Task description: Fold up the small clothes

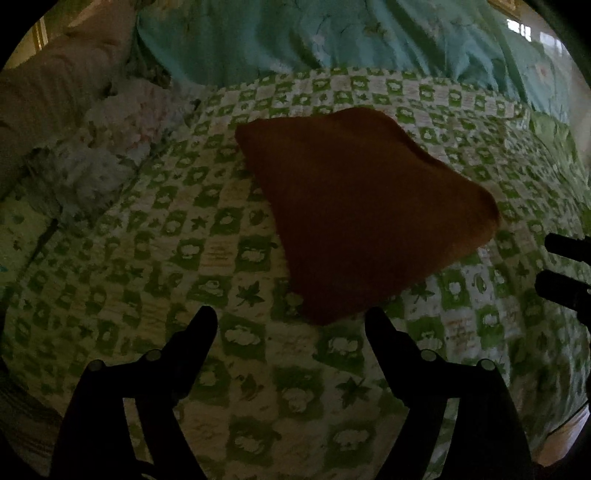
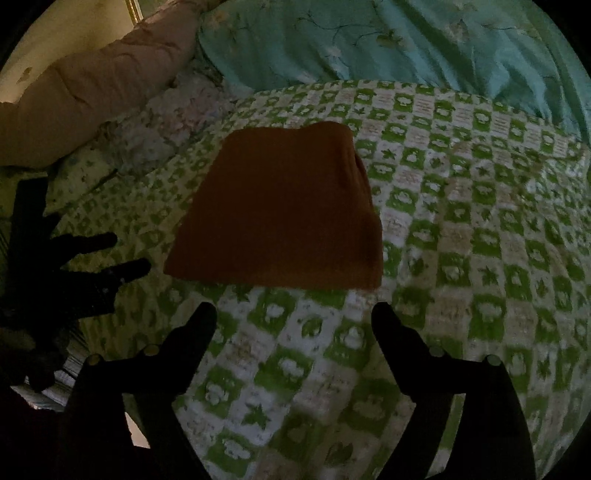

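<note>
Surface: a bed covered by a green-and-white checked quilt (image 1: 229,254) printed with leaves and flowers, filling most of both views. In the left wrist view, upper left of the frame, a pinkish pillow (image 1: 55,85) lies against a pale wall (image 2: 74,33), with a crumpled floral cloth (image 1: 110,147) just below it on the quilt's left edge; across the top runs a turquoise floral duvet (image 1: 295,37), bunched along the quilt's far border. Lighting is dim. No containers are visible in either view. The brown garment (image 1: 362,214) lies flat on the quilt, centre to centre-right of the left wrist view, folded to a rough four-sided shape; there its long axis runs from upper left to lower right, with one corner pointing down toward the bottom centre, close to the right finger of the left gripper (image 1: 291,317). That gripper is spread wide, holding nothing, both fingertips over bare quilt. At the right edge of the same frame the right gripper (image 1: 554,266) shows as two dark finger ends, apart, beside the garment's right corner. In the right wrist view the garment (image 2: 280,210) sits centre-left, widest along its near edge, narrowing toward the duvet. The left gripper (image 2: 125,254) enters at centre left, fingers apart, near the garment's lower-left corner without touching. The right gripper (image 2: 295,317) at bottom centre is wide and empty, just short of the near edge.
</note>
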`<state>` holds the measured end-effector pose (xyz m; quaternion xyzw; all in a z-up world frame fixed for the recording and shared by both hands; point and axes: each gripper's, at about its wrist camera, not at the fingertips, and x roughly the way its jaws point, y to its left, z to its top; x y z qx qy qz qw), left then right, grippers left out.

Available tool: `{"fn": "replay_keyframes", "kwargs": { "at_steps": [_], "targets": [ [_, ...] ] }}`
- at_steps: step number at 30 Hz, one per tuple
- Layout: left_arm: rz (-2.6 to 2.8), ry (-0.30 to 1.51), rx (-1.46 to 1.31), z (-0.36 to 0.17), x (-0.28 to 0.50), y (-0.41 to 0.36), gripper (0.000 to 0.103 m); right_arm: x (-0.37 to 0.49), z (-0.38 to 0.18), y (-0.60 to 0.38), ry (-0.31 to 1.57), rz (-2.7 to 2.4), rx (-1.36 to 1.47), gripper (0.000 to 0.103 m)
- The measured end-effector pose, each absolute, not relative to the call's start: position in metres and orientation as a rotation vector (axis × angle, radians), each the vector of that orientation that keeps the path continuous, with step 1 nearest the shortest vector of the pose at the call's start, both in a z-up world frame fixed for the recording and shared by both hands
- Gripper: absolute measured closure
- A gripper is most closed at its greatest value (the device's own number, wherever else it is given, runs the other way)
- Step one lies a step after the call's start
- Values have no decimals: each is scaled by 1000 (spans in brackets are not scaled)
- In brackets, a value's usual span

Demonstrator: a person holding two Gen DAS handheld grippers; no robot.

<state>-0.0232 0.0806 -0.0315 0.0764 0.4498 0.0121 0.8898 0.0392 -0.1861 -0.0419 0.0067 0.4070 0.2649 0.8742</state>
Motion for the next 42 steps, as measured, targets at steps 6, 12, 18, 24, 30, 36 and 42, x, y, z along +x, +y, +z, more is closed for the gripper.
{"fn": "replay_keyframes", "kwargs": {
  "at_steps": [6, 12, 18, 24, 30, 36, 42],
  "targets": [
    [50, 923, 168, -30, -28, 83, 17, 28, -41, -184, 822, 536, -28, 13],
    [73, 912, 172, -30, -25, 84, 13, 36, -44, -182, 815, 529, -51, 12],
    [106, 877, 176, -30, -17, 82, 10, 49, -48, -175, 816, 543, -63, 12],
    [132, 860, 200, -39, -9, 77, 9, 60, -54, -168, 813, 543, -65, 11],
    [143, 875, 212, -48, 1, 76, 9, 73, -63, -165, 835, 544, -57, 11],
    [153, 890, 215, -55, 9, 74, 9, 81, -66, -162, 840, 549, -51, 11],
    [157, 899, 212, -57, 14, 71, 9, 90, -68, -161, 844, 548, -45, 11]
  ]
}}
